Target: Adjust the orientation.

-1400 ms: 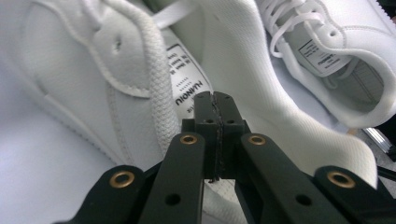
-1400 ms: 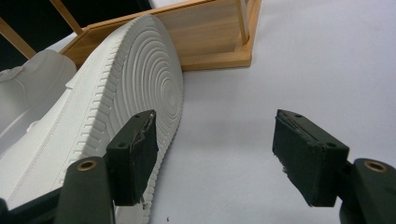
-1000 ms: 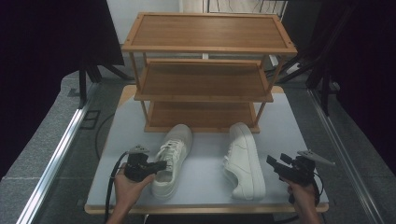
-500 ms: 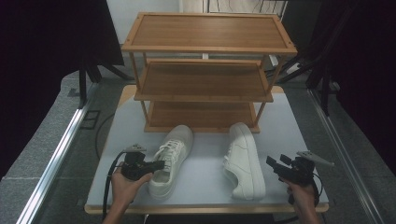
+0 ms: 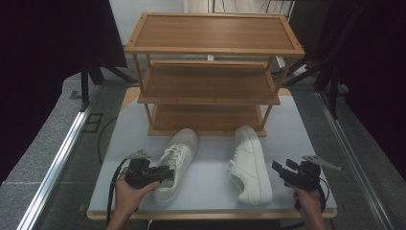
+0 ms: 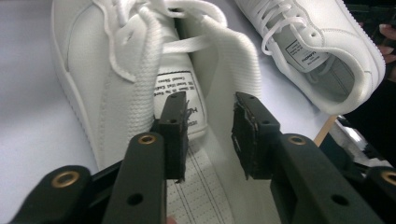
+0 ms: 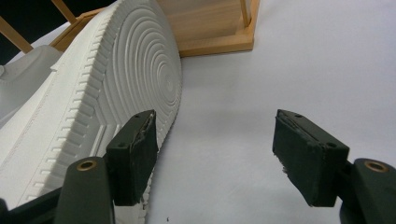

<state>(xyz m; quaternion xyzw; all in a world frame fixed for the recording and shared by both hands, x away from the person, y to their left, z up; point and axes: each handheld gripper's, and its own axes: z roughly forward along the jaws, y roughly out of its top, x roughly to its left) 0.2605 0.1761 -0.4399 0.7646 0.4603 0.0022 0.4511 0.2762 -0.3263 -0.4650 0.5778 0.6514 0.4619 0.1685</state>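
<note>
Two white lace-up sneakers lie on the pale grey table [image 5: 210, 191]. The left shoe [image 5: 179, 153] stands upright, toe toward the rack. My left gripper [image 5: 165, 173] hovers at its heel end. Its jaws have just been opening. In the left gripper view my left gripper [image 6: 210, 105] straddles the shoe's [image 6: 121, 70] mouth, and the pads press on nothing. The right shoe [image 5: 251, 163] lies on its side and turns its ribbed sole [image 7: 93, 93] toward my right gripper [image 5: 278, 168]. That gripper [image 7: 219, 121] is open beside it, with bare table between its jaws.
A three-tier wooden shoe rack [image 5: 208, 86] stands at the back of the table, its bottom shelf [image 7: 210, 28] just beyond the shoes' toes. Dark drapes and stand legs flank the table. A metal rail [image 5: 57, 163] runs along the floor at the left.
The left hand has shifted slightly at the left shoe's heel. Both shoes and the right gripper keep their places.
</note>
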